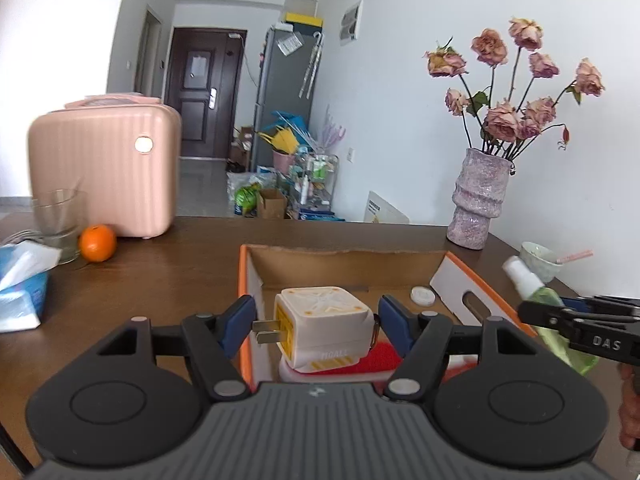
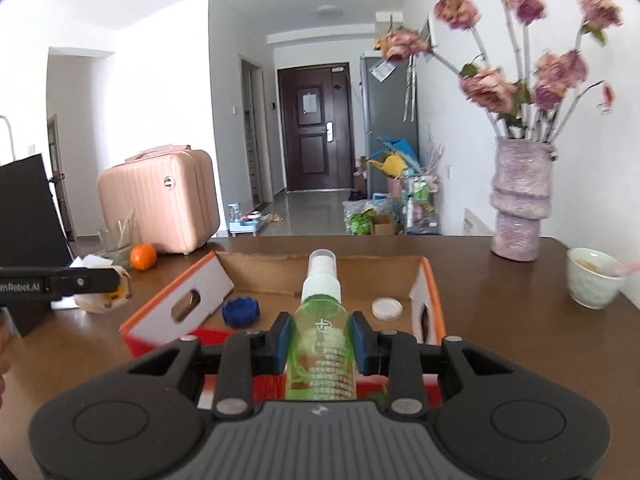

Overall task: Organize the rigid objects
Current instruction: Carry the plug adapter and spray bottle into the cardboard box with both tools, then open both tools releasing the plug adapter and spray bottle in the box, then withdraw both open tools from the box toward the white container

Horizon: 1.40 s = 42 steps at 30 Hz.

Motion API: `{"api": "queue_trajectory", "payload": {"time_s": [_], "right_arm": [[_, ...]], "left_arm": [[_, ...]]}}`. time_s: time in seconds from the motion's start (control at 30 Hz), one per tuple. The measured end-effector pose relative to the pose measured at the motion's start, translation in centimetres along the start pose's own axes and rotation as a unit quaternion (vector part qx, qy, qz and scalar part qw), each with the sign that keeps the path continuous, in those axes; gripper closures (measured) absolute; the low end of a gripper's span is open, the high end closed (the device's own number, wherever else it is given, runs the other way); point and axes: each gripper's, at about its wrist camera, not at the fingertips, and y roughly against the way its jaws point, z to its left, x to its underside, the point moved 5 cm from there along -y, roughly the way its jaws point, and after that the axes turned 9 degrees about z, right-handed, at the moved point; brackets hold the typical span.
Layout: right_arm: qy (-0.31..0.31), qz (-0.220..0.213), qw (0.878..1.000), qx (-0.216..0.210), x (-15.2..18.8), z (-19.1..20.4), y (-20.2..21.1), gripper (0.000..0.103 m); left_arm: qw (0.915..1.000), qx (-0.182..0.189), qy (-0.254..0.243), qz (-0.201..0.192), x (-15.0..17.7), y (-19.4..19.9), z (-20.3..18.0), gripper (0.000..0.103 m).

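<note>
An open cardboard box point(image 1: 344, 260) with an orange rim sits on the brown table; it also shows in the right wrist view point(image 2: 320, 268). My left gripper point(image 1: 318, 324) is open above the box's near left corner, its pads on either side of a white and yellow charger plug point(image 1: 324, 324) without touching it. My right gripper point(image 2: 320, 340) is shut on a green spray bottle point(image 2: 320, 344) with a white nozzle, held over the box's near edge. The bottle shows at the right of the left wrist view point(image 1: 540, 300). A white lid point(image 2: 386, 308) and a blue cap point(image 2: 240, 312) lie inside the box.
A pink vase point(image 1: 480, 196) of dried roses and a pale bowl point(image 2: 592, 280) stand right of the box. An orange point(image 1: 97, 242), a glass point(image 1: 56, 220), a tissue pack point(image 1: 20, 280) and a pink case point(image 1: 104, 168) sit to the left.
</note>
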Motion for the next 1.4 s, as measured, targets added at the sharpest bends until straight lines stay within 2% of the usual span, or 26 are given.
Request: {"api": "queue_trajectory", "payload": {"time_s": [0.2,0.4,0.5,0.57,0.67,0.77,0.97,1.1,1.23,1.4], "right_arm": [[0.006,0.048,0.999,-0.025,-4.5,-0.5,-8.1,0.073],[0.044,0.11,0.993,0.008,-5.4,-0.8,-16.0,0.073],[0.05,0.135,0.99,0.016,-5.1,-0.9,-18.3,0.072],[0.052,0.151,0.987,0.019,-4.8,-0.8,-19.1,0.072],[0.059,0.143,0.988,0.029,-4.8,-0.7,-18.9,0.072],[0.077,0.138,0.987,0.036,-4.6,-0.5,-18.6,0.073],[0.073,0.119,0.99,0.029,-5.4,-1.0,-16.1,0.072],[0.076,0.098,0.992,0.034,-5.8,-1.5,-12.0,0.069],[0.084,0.07,0.993,0.039,-5.3,-1.7,-6.7,0.055],[0.105,0.057,0.992,0.05,-3.0,-0.9,-0.8,0.051]], "left_arm": [[0.9983,0.006,-0.002,0.058,-4.0,-8.2,0.7,0.034],[0.9902,-0.026,-0.025,0.135,-4.9,-15.9,0.3,0.034],[0.988,-0.012,-0.029,0.151,-5.4,-18.6,-0.6,0.033],[0.9856,-0.028,-0.036,0.163,-5.3,-20.4,-1.1,0.033],[0.9835,-0.014,-0.042,0.175,-5.0,-21.4,-1.8,0.034],[0.9862,-0.005,-0.05,0.158,-4.9,-20.4,-2.2,0.027],[0.989,-0.034,-0.047,0.136,-5.4,-16.4,-0.5,0.022],[0.9914,-0.055,-0.044,0.11,-5.0,-11.8,1.0,0.021],[0.9926,-0.069,-0.057,0.082,-2.7,-6.0,1.8,0.019],[0.9955,-0.068,-0.054,0.037,0.1,1.2,2.1,0.013]]}}
